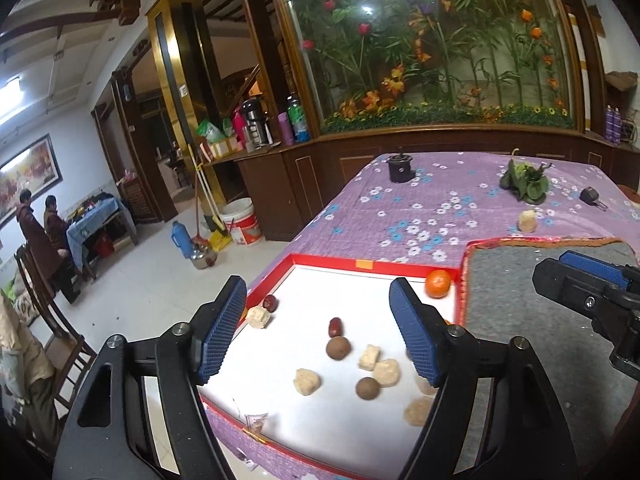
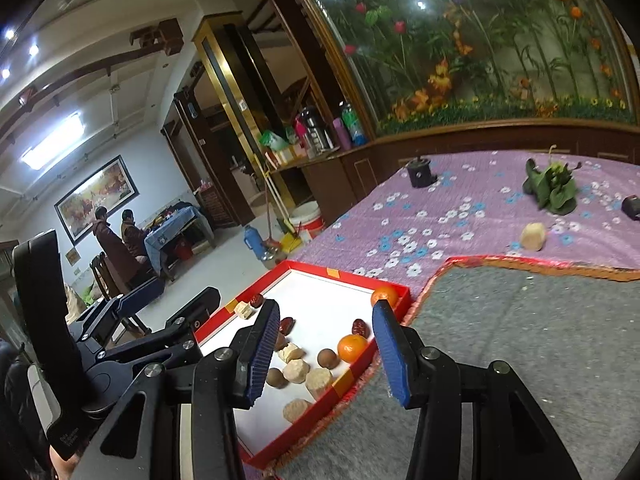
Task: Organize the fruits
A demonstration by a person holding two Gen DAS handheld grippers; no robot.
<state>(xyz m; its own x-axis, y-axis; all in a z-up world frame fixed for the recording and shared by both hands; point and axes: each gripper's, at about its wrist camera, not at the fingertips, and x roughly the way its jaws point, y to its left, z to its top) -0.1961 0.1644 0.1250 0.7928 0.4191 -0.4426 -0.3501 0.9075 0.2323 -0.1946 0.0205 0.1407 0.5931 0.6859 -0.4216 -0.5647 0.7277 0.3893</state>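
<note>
A red-rimmed tray (image 1: 332, 265) with a white floor sits at the table's near left; it also shows in the right wrist view (image 2: 352, 276). It holds oranges (image 2: 352, 347) (image 1: 438, 283), red dates (image 1: 334, 327), brown round fruits (image 1: 338, 348) and several pale chunks (image 1: 307, 381). One pale chunk (image 1: 527, 221) lies loose on the purple cloth, also seen in the right wrist view (image 2: 533, 236). My left gripper (image 1: 320, 330) is open and empty over the tray. My right gripper (image 2: 326, 354) is open and empty above the tray's right edge.
A grey felt mat (image 2: 520, 344) lies right of the tray. On the flowered purple cloth (image 1: 420, 208) are leafy greens (image 1: 524, 182), a black cup (image 1: 401, 168) and a small dark object (image 1: 591, 196). A wooden cabinet and floor clutter stand left; two people are far left.
</note>
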